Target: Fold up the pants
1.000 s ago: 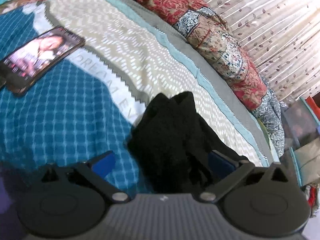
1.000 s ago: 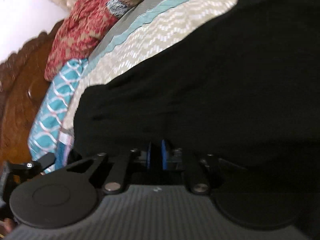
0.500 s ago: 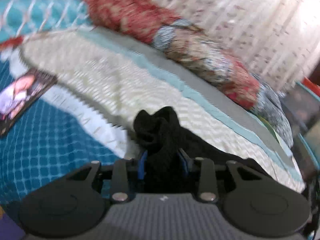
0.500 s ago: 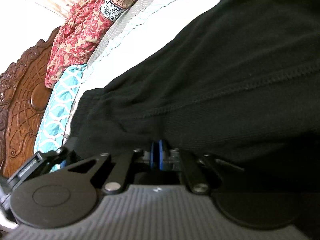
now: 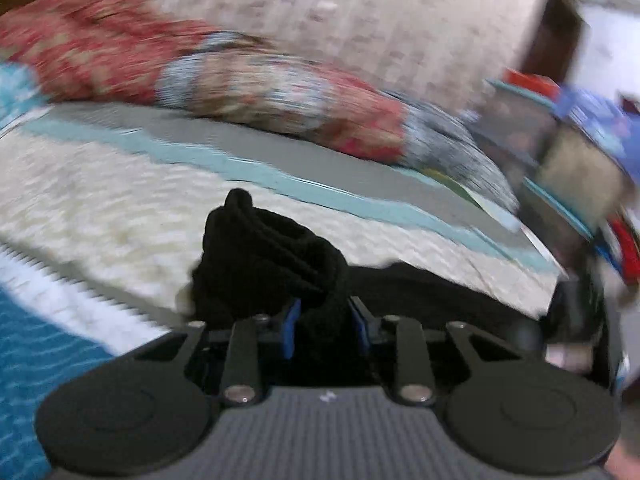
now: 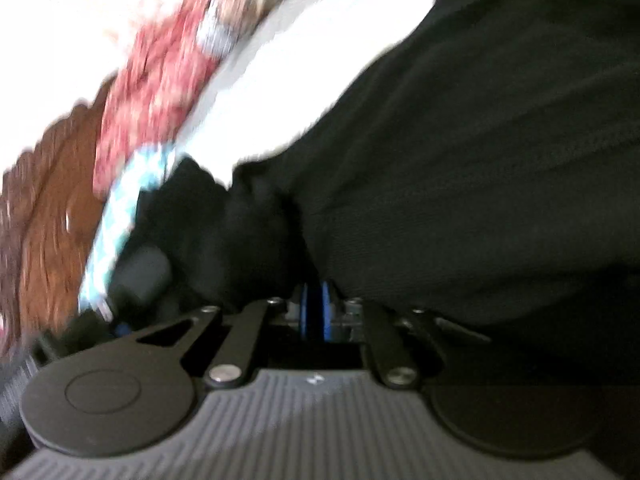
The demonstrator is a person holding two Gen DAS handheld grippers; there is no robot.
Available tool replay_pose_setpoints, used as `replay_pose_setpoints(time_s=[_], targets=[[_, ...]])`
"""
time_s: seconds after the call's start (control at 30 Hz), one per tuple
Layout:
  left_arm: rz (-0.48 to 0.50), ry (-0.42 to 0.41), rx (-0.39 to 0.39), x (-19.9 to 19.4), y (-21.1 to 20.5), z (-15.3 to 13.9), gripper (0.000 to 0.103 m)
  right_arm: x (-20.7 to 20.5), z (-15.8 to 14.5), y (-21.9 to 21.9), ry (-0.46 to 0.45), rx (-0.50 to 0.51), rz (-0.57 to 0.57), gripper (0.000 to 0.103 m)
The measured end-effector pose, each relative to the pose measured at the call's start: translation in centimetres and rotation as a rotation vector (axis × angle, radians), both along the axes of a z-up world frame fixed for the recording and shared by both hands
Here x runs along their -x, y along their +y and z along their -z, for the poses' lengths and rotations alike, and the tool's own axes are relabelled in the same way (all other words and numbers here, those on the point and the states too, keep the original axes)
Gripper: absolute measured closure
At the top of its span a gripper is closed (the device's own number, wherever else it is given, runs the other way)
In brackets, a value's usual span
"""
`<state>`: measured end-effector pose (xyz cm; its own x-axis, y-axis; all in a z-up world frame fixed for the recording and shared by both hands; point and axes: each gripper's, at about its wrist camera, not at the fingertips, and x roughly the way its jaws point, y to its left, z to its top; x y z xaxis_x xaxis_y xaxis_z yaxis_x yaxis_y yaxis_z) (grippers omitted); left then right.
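Note:
The black pants (image 5: 264, 256) are bunched up in front of my left gripper (image 5: 324, 320), whose blue pads are shut on a thick fold of them, lifted above the bed. More black cloth (image 5: 440, 292) trails off to the right. In the right wrist view the pants (image 6: 480, 160) fill most of the frame, and my right gripper (image 6: 314, 312) is shut on their edge, its blue pads pressed together. Both views are blurred by motion.
The bed has a beige, teal and grey cover (image 5: 120, 200). A red patterned quilt roll (image 5: 240, 80) lies along its far side before a curtain (image 5: 360, 8). Cluttered boxes (image 5: 580, 140) stand at the right. A carved wooden headboard (image 6: 48, 200) shows in the right wrist view.
My left gripper closed on the bunched end of the pants and lifted it, swinging right; the phone left its view. My right gripper stayed shut on the pants and moved with them.

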<state>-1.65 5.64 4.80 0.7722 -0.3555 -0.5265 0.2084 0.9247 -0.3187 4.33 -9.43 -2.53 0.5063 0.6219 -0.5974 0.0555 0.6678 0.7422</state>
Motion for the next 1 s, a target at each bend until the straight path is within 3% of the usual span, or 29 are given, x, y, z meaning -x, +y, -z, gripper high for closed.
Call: replay_pose_setpoints(time_s=[0.1,0.17,0.23,0.3,0.33,0.47,0.53,0.63,0.77,0.8,0.83,0.87,0.93,1.0], targets=[[0.131,0.027,-0.047,0.1,-3.3,1.0,0.077,1.1,-1.5,-3.8,-0.07,-0.013,0.128,0.083],[0.196,0.041,-0.119,0.3,-5.7,2.2,0.076,1.8,-2.1,-6.1,-0.093,-0.038,0.178,0.073],[0.229,0.014,-0.202,0.9,-7.4,2.8,0.072,2.4,-2.1,-7.7,-0.098,-0.055,0.22,0.046],[0.262,-0.006,-0.253,1.7,-8.3,2.4,0.06,2.8,-1.6,-8.8,-0.092,-0.08,0.257,0.038],[0.289,0.008,-0.252,2.0,-8.3,2.2,0.053,2.9,-1.3,-9.0,-0.082,-0.084,0.268,0.038],[0.338,-0.002,-0.257,4.7,-7.1,0.8,0.048,2.8,-0.8,-8.4,-0.092,-0.112,0.24,0.03],[0.344,-0.003,-0.214,5.6,-5.3,-0.3,0.046,2.4,-1.1,-7.6,-0.109,-0.124,0.203,0.022],[0.278,-0.021,-0.137,6.4,-1.7,-1.9,0.041,1.6,-1.9,-6.5,-0.143,-0.105,0.149,0.019],[0.105,-0.001,-0.076,5.9,2.4,-2.9,0.04,0.3,-1.9,-4.5,-0.138,-0.03,0.088,0.018],[0.076,0.009,-0.057,5.7,3.2,-2.9,0.04,-0.1,-1.6,-3.8,-0.127,0.0,0.066,0.024],[0.045,0.022,-0.035,5.4,3.8,-2.9,0.04,-0.5,-1.4,-3.0,-0.125,0.036,0.031,0.055],[0.018,0.034,-0.013,4.9,4.3,-3.0,0.04,-0.6,-1.4,-2.6,-0.13,0.06,0.006,0.066],[-0.015,0.044,0.032,4.3,5.2,-3.0,0.04,-0.5,-1.9,-2.7,-0.144,0.081,0.006,0.073],[-0.033,0.052,0.074,3.5,5.7,-3.0,0.04,0.4,-3.3,-3.9,-0.21,0.06,0.029,0.073]])
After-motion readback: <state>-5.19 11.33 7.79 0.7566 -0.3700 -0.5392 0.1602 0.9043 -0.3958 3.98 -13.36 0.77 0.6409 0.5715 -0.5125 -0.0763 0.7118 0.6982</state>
